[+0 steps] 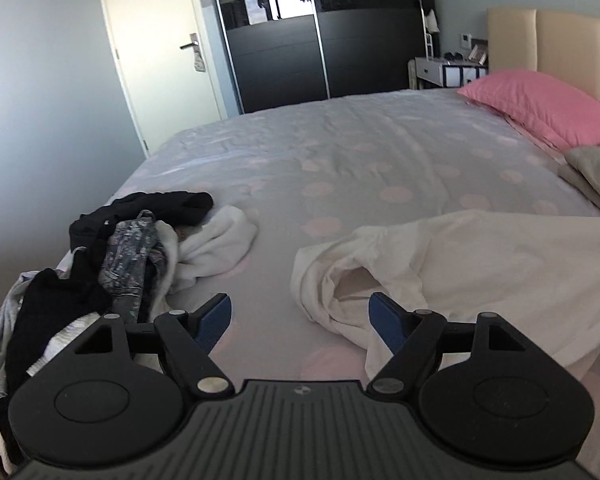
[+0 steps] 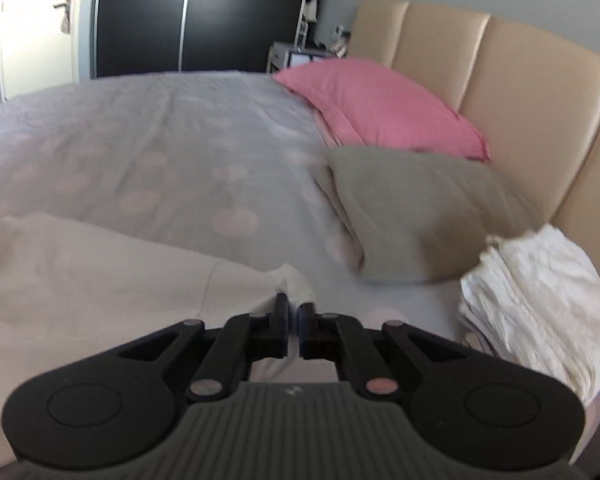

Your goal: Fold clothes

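Note:
A white garment [image 1: 480, 264] lies crumpled on the grey dotted bed [image 1: 340, 152], with a sleeve opening turned toward me. My left gripper [image 1: 300, 308] hovers open just above the sheet. Its right blue pad [image 1: 384, 320] is at the sleeve's edge and nothing is between the pads. In the right wrist view the same white garment [image 2: 100, 280] spreads to the left, and one corner rises to a peak at my right gripper [image 2: 294, 308], which is shut on that corner. A heap of unfolded clothes [image 1: 132, 248], dark and patterned, lies at the left with a white towel [image 1: 220, 236].
A pink pillow [image 2: 380, 108] and a grey pillow [image 2: 420, 216] rest against the beige headboard [image 2: 520, 80]. A folded white stack [image 2: 540, 300] sits at the bed's right edge. A black wardrobe [image 1: 320, 40] and a white door [image 1: 160, 40] stand beyond the bed.

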`<control>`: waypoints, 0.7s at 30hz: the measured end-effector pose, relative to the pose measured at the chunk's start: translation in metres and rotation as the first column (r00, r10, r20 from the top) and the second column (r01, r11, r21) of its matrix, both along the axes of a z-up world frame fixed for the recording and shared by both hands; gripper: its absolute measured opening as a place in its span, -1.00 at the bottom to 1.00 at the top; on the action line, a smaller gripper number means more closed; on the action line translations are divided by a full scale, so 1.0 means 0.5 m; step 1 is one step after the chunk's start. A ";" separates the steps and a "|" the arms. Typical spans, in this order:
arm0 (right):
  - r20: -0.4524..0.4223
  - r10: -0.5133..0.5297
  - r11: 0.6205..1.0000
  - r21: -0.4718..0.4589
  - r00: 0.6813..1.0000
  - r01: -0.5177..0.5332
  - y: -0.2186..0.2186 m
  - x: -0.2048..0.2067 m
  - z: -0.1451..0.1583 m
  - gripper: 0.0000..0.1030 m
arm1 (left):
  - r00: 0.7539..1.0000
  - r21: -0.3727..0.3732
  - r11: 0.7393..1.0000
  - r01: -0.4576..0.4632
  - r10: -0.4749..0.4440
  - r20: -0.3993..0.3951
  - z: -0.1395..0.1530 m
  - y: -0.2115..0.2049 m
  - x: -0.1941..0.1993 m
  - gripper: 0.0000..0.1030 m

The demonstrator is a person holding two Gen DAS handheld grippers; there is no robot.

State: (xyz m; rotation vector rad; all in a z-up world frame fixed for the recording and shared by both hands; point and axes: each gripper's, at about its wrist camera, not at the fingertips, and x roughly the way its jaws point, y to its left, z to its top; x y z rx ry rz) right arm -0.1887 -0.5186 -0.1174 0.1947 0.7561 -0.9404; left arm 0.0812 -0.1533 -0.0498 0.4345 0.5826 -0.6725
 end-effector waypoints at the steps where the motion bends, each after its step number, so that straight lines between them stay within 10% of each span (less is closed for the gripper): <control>1: -0.032 -0.004 0.999 0.043 0.999 0.006 -0.017 -0.012 -0.024 -0.90 | 1.000 0.015 1.000 0.013 -0.012 -0.016 -0.012 -0.012 0.000 0.47; 6: -0.027 0.056 0.986 0.159 0.998 -0.051 -0.061 -0.041 -0.060 -0.78 | 0.998 0.080 0.996 0.035 -0.030 -0.059 -0.067 -0.073 0.037 0.46; 16: 0.063 0.277 0.935 0.213 0.959 -0.284 -0.109 0.050 -0.041 0.16 | 0.987 0.122 0.992 -0.024 0.043 -0.156 -0.145 -0.185 0.216 0.46; 21: -0.010 0.298 0.920 0.269 0.955 -0.284 -0.174 0.118 -0.090 0.22 | 0.964 0.150 0.986 -0.079 0.114 -0.242 -0.219 -0.223 0.314 0.46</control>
